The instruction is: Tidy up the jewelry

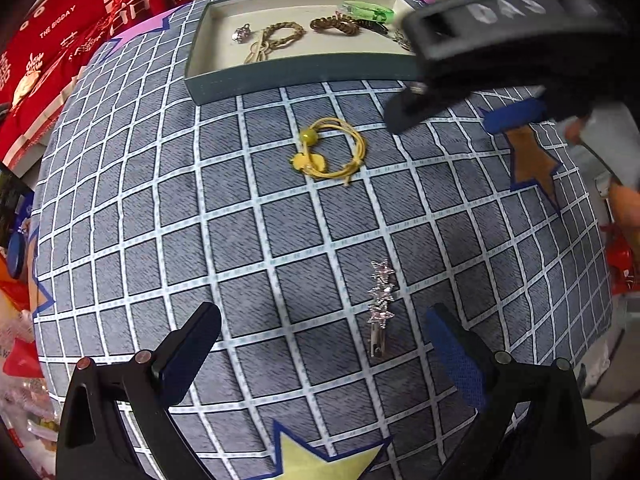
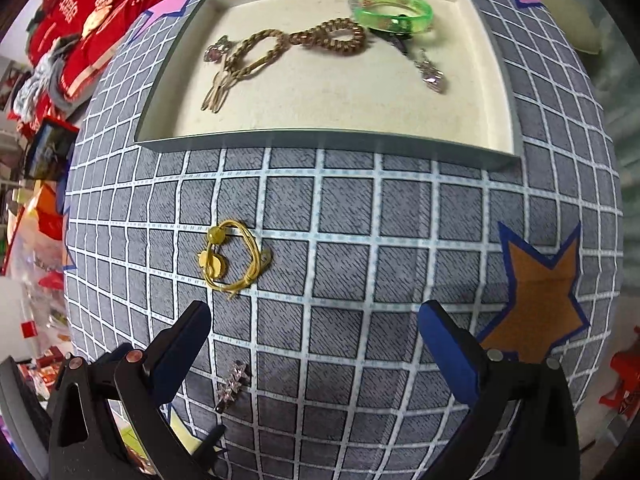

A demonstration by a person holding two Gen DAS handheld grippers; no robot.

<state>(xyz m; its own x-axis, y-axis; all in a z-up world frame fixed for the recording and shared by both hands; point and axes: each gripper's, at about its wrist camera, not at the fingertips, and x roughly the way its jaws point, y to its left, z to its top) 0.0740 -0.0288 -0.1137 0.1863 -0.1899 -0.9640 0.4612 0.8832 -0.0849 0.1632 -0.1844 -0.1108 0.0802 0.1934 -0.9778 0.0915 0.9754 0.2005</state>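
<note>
A yellow hair tie with beads (image 1: 330, 150) (image 2: 234, 256) lies on the grey checked cloth. A sparkly pink star hair clip (image 1: 380, 304) (image 2: 232, 386) lies nearer, just ahead of my left gripper (image 1: 322, 344), which is open and empty. My right gripper (image 2: 314, 344) is open and empty above the cloth; it shows in the left wrist view (image 1: 404, 114) near the tray. The grey tray (image 1: 256, 80) (image 2: 320, 138) holds two braided gold bracelets (image 2: 260, 50), a green bangle (image 2: 390, 10), a dark clip and small crystal pieces (image 2: 432, 72).
Red gift boxes and bags (image 1: 60, 32) (image 2: 80, 8) are stacked at the left back. Star patches mark the cloth, an orange one (image 2: 544, 300) (image 1: 532, 160) at the right and a yellow one (image 1: 320, 460) near me. Clutter lies beyond the left edge (image 2: 36, 220).
</note>
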